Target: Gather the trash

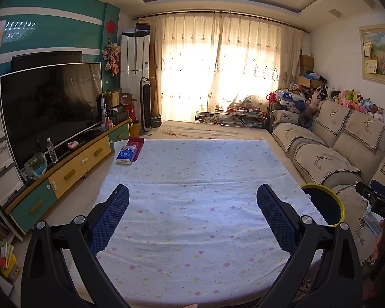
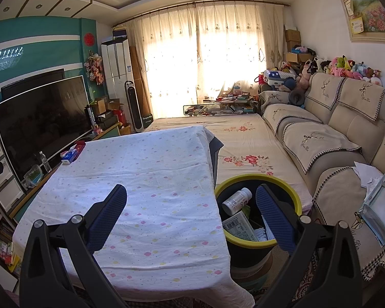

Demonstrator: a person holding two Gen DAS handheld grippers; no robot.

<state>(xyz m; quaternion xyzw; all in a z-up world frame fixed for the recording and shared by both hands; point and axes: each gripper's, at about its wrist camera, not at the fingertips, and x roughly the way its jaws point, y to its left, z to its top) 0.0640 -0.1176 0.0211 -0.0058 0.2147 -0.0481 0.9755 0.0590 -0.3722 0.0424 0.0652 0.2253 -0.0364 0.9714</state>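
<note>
A black bin with a yellow rim point(image 2: 259, 179) stands on the floor between the table and the sofa; it also shows in the left wrist view point(image 1: 323, 205). Inside lie a white pill bottle point(image 2: 237, 200), a printed box point(image 2: 240, 227) and other scraps. My right gripper point(image 2: 192, 205) is open and empty, its right finger over the bin, its left finger over the table. My left gripper point(image 1: 192, 205) is open and empty above the table's spotted cloth point(image 1: 192, 179). A blue tissue pack point(image 1: 127, 155) lies at the table's far left corner, next to a red box point(image 1: 136, 143).
A TV point(image 1: 51, 102) and cabinet with a water bottle point(image 1: 52, 151) stand at the left. A beige sofa point(image 2: 333, 141) runs along the right, with papers and a plastic packet point(image 2: 379, 208) on its near seat. A glass table with clutter point(image 2: 218, 107) stands before the curtains.
</note>
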